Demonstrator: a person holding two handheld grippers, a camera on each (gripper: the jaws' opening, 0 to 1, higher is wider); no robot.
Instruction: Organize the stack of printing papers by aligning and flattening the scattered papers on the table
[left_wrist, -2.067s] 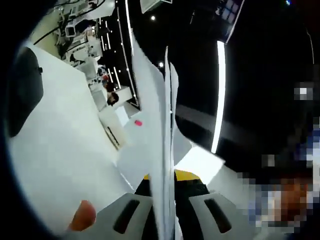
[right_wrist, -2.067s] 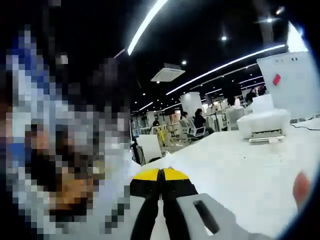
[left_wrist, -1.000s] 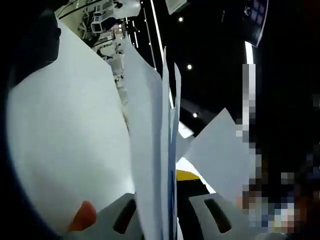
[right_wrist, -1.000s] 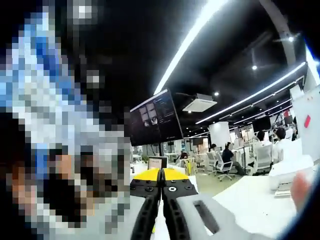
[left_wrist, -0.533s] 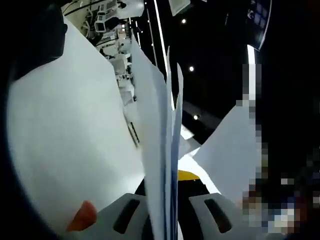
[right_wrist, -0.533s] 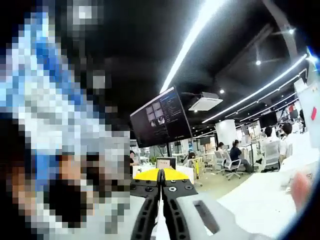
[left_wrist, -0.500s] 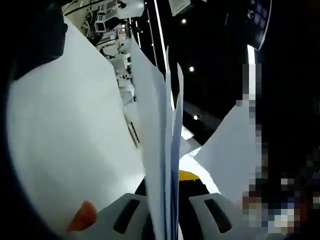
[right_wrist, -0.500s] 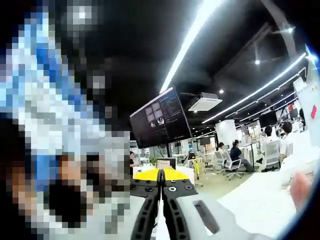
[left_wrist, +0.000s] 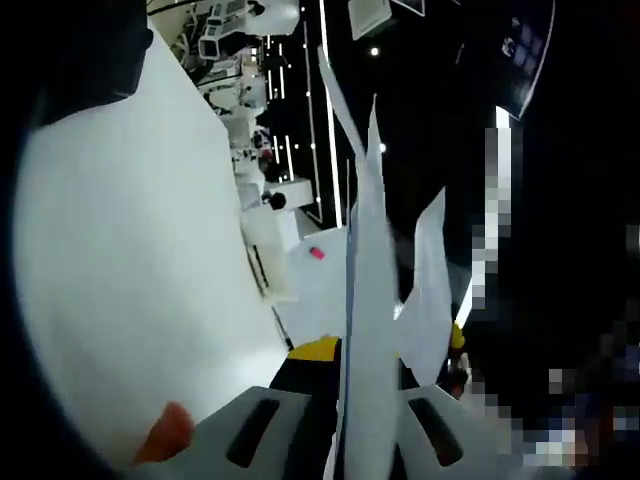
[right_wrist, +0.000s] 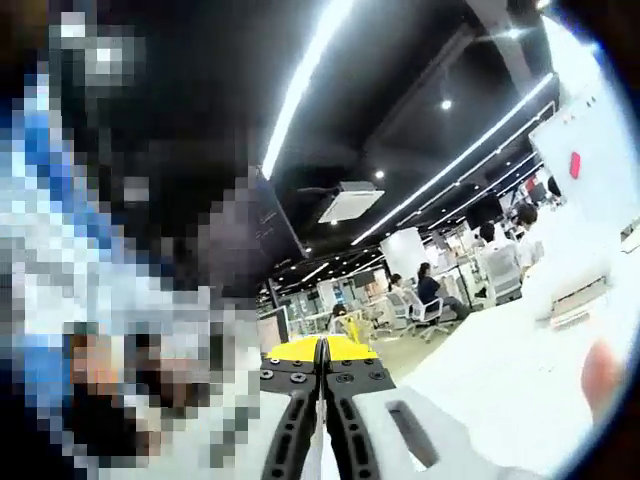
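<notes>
A stack of white printing papers (left_wrist: 368, 300) stands edge-on in the left gripper view, rising from the bottom centre. My left gripper (left_wrist: 355, 355) is shut on its lower edge, with one yellow tip showing left of the sheets. One loose sheet (left_wrist: 428, 290) fans out to the right. A bit of yellow on the other gripper (left_wrist: 456, 340) shows beyond that sheet. In the right gripper view my right gripper (right_wrist: 322, 348) has its jaws together, with a thin white paper edge (right_wrist: 318, 452) pinched between them.
The white table (left_wrist: 130, 300) runs along the left of the left gripper view, with a white printer (left_wrist: 262, 240) at its far end. In the right gripper view the table (right_wrist: 500, 370), the printer (right_wrist: 578, 285) and a whiteboard (right_wrist: 590, 140) lie to the right. Seated people work behind.
Both views have tilted with the hands. The fanned sheets in the left gripper have closed into a narrower bundle, and the loose sheet on the right has swung closer to it.
</notes>
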